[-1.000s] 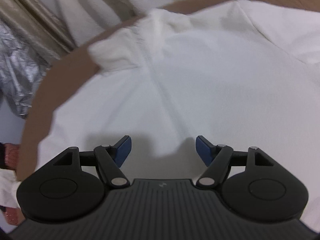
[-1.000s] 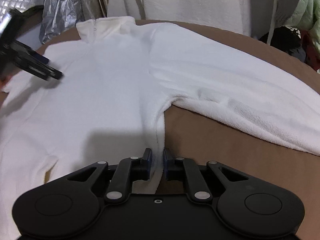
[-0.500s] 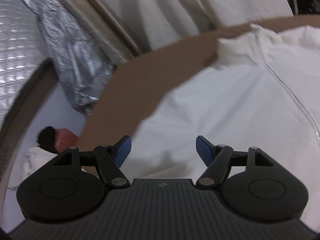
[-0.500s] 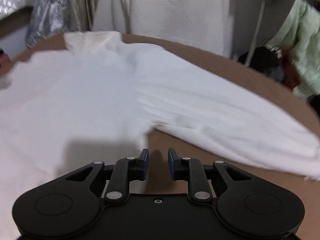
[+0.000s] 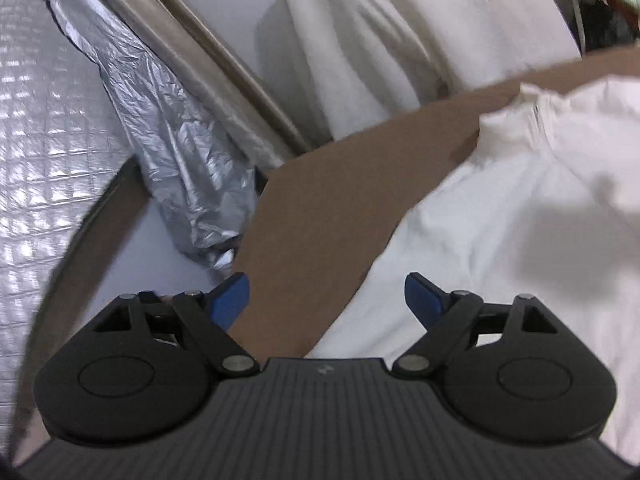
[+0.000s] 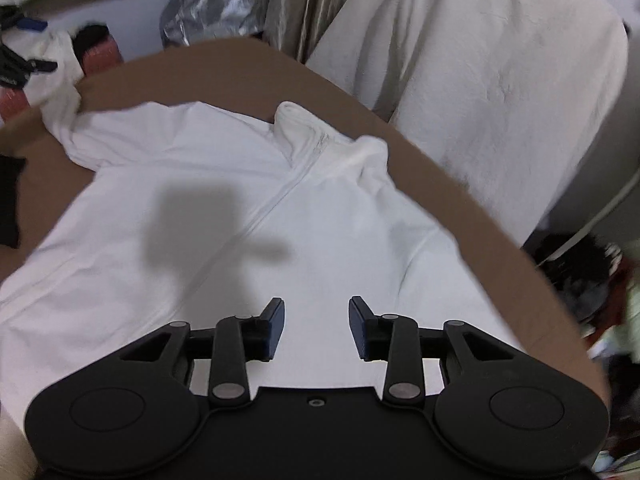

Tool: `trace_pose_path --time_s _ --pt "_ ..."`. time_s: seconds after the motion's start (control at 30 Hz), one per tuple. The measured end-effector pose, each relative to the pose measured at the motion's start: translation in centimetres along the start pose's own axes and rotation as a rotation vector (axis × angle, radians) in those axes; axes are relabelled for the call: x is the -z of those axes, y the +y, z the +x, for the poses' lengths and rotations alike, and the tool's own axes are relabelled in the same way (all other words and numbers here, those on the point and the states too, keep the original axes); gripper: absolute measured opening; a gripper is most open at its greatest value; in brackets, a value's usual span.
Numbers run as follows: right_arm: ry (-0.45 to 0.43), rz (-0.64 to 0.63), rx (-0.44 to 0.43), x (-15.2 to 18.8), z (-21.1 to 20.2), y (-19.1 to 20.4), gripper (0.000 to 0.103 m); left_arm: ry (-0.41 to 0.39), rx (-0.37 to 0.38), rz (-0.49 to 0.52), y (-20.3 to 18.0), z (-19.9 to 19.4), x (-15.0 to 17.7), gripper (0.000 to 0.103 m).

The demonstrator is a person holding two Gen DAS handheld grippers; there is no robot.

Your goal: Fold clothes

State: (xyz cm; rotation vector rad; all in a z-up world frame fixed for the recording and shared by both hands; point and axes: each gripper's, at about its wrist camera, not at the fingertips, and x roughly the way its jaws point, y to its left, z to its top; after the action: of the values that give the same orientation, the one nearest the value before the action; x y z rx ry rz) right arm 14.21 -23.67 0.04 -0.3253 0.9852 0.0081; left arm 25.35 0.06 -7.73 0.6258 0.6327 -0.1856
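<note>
Jacket (image 6: 248,216): white, zipped, lying front-up and spread flat on the brown tabletop (image 6: 224,68); the collar (image 6: 316,132) points to the far edge, and the zip runs down the middle toward the camera.
Jacket, left wrist view: the white cloth (image 5: 520,208) fills the right half of the view, its edge slanting across the tabletop (image 5: 320,216); the collar (image 5: 516,120) is blurred.
Sleeve (image 6: 60,92): bunched at the tabletop's far left corner, near a dark blurred object at the picture's edge.
Right gripper (image 6: 316,326): released, jaws apart with nothing between them, poised over the lower part of the jacket to the right of the zip; whether it touches the cloth cannot be told.
Left gripper (image 5: 326,298): released, jaws wide apart and empty, poised over the jacket's edge, with bare tabletop between the fingers.
Shadow (image 6: 192,224): a dark patch on the jacket's chest, left of the zip.
Background: crinkled silver sheet (image 5: 172,152) beside the tabletop's far left edge; white fabric (image 6: 488,72) hanging behind it.
</note>
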Motion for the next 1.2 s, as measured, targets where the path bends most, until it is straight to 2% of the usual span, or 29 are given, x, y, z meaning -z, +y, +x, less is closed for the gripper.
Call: trace_pose_path --time_s 0.07,0.13,0.2,0.3,0.4,0.53,0.7,0.83,0.97,1.03,1.13,1.2 --pt "0.015 -0.004 0.06 -2.6 0.2 1.2 0.048 0.007 0.04 -0.094 0.8 2.2 -0.4 0.085" --pt "0.016 0.018 0.085 -5.1 0.7 2.2 0.048 -0.008 0.112 -0.242 1.6 4.3 0.1 0.085" --pt "-0.013 0.087 0.029 -7.3 1.6 2.6 0.048 0.005 0.178 -0.356 1.5 6.7 1.7 0.085" --pt "-0.037 0.165 -0.055 -10.0 4.1 3.6 0.05 0.055 0.207 -0.479 0.6 9.5 5.6 0.085" --pt "-0.016 0.155 -0.102 -11.8 6.7 5.0 0.05 0.128 0.246 -0.642 0.6 11.9 10.4 0.084" --pt "-0.044 0.085 -0.161 -14.3 9.7 6.3 0.058 0.144 0.194 -0.7 1.8 13.1 12.7 0.083" --pt "-0.018 0.237 -0.211 -18.0 16.6 5.5 0.059 0.133 0.115 -0.757 3.4 14.4 14.9 0.083" --pt "-0.004 0.246 -0.199 -19.3 20.9 4.2 0.059 0.104 0.084 -0.789 4.0 15.5 15.1 0.083" --pt "0.055 0.237 -0.283 -20.4 24.7 2.8 0.059 0.09 0.039 -0.749 3.5 17.0 14.6 0.083" --pt "0.085 0.233 -0.325 -20.9 26.7 2.0 0.059 0.086 0.05 -0.751 3.3 17.7 14.7 0.083" --pt "0.15 0.216 -0.399 -21.2 29.5 2.0 0.058 0.102 0.11 -0.799 3.1 18.9 15.4 0.083" --pt "0.156 0.194 -0.382 -21.1 31.1 3.0 0.058 0.123 0.113 -0.815 2.8 19.4 15.8 0.083"
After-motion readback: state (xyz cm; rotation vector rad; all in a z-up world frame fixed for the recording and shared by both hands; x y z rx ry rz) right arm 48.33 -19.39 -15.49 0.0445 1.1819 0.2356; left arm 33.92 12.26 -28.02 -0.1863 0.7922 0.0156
